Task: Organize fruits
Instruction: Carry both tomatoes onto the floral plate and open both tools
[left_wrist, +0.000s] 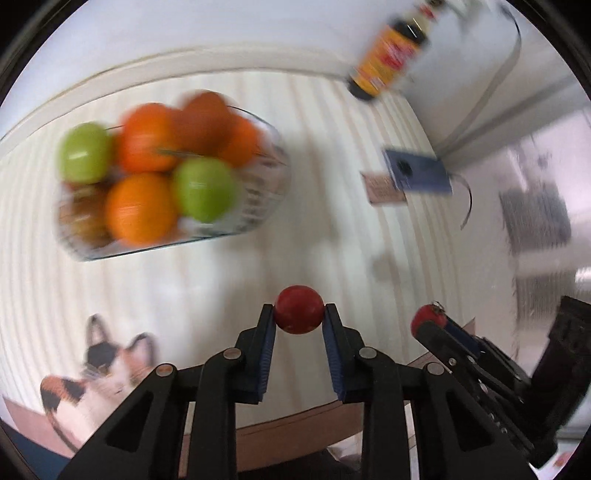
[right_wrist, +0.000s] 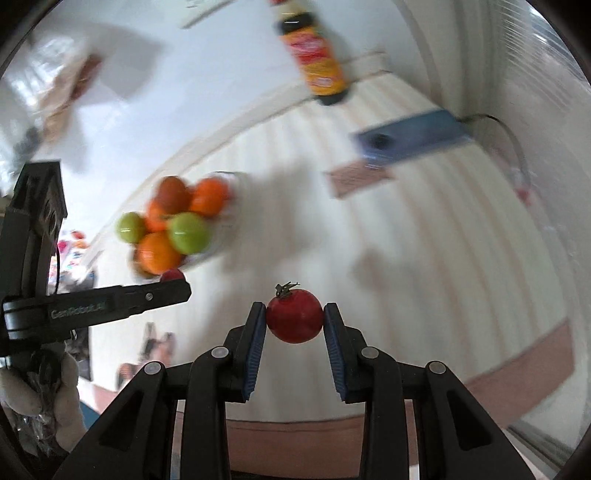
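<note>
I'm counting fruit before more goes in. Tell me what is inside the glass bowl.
The glass bowl holds a heap of oranges and two green apples, about four oranges on top. A darker fruit shows through the wall lower down; whatever lies beneath the pile is covered and blurred.

A pale striped tablecloth (left_wrist: 332, 177) with a brownish border covers the desk, filling the middle of both views. A printed calico cat (left_wrist: 99, 373) sits at the lower left of the left wrist view. Behind the desk, across the top of the frame, stands a white wall (left_wrist: 221, 26). A dark sauce bottle (right_wrist: 317, 55) with an orange-yellow label stands at the desk's far edge, blurred. A blue box (right_wrist: 410, 138) lies at the right.
</note>
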